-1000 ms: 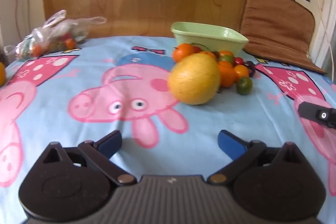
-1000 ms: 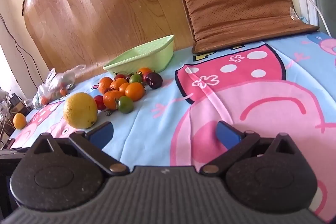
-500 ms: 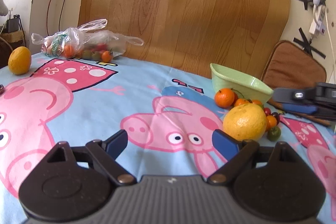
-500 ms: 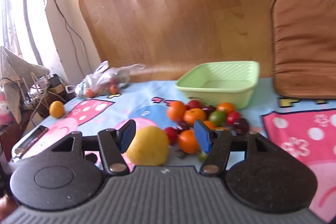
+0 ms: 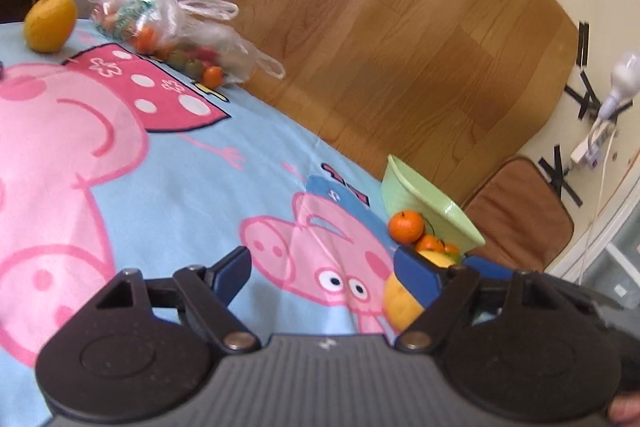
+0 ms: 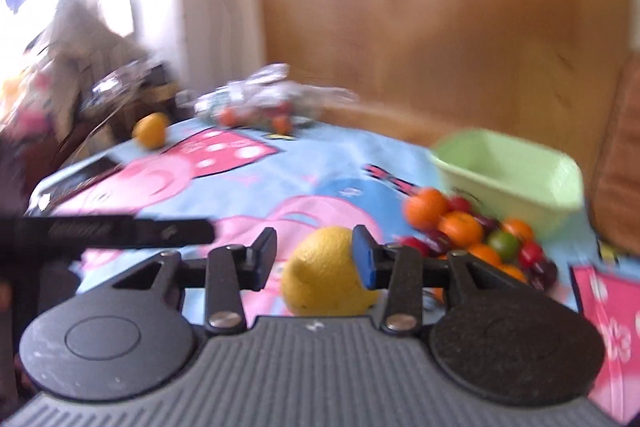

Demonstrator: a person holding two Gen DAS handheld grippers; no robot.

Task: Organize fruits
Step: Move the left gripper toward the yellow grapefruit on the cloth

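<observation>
Fruit pile [image 6: 480, 239] lies beside green basket [image 6: 516, 175].

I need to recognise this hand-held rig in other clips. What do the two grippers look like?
Both match: the left gripper and right gripper each have a ribbed grey body, two round black discs, black linkage arms with brass-coloured rivets, and blue pads on the fingers. No cables or sleeves show.

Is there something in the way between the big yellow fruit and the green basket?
Yes. A pile of small fruits, orange, red and green, lies on the cloth between the big yellow fruit and the green basket, close against the basket's front wall. Above the pile nothing visible blocks the way, and the basket looks empty.
</observation>
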